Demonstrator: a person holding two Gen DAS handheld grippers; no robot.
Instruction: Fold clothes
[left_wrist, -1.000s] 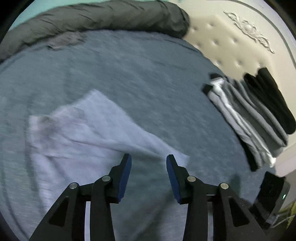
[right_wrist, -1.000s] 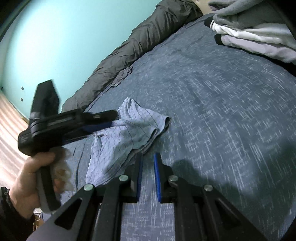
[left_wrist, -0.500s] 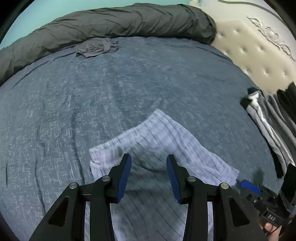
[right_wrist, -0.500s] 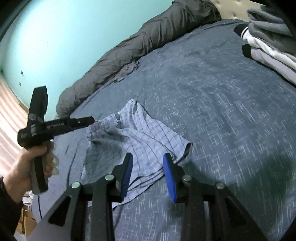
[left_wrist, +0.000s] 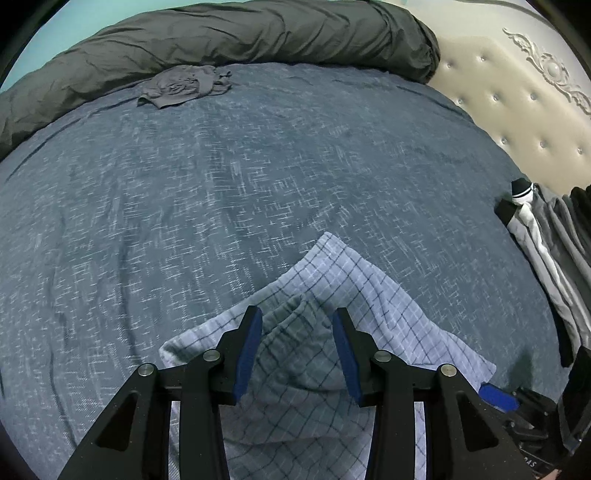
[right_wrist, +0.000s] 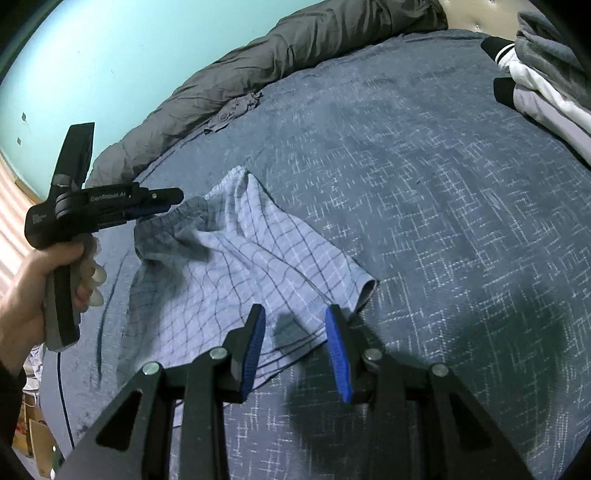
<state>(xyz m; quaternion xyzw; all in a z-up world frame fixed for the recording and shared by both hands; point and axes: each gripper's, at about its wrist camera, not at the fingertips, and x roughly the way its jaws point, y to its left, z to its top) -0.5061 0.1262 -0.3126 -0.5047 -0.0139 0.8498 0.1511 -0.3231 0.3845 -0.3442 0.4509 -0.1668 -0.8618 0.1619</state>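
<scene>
A light blue checked pair of shorts (right_wrist: 243, 273) lies crumpled on the blue bedspread (right_wrist: 424, 192); it also shows in the left wrist view (left_wrist: 369, 295). My left gripper (left_wrist: 297, 325) is open and hovers over the shorts' bunched waistband, empty. In the right wrist view the left gripper (right_wrist: 159, 203) is held by a hand just above the waistband end. My right gripper (right_wrist: 295, 325) is open and empty, just above the shorts' leg hem near the front edge.
A stack of folded clothes (left_wrist: 546, 251) lies at the right by the padded headboard (left_wrist: 517, 92); it also shows in the right wrist view (right_wrist: 546, 81). A rolled grey duvet (left_wrist: 221, 40) runs along the far side, with a small grey garment (left_wrist: 181, 85) beside it.
My right gripper opened from nearly shut and moved over the shorts' hem. My left gripper moved over the waistband. The shorts now lie more spread out.
</scene>
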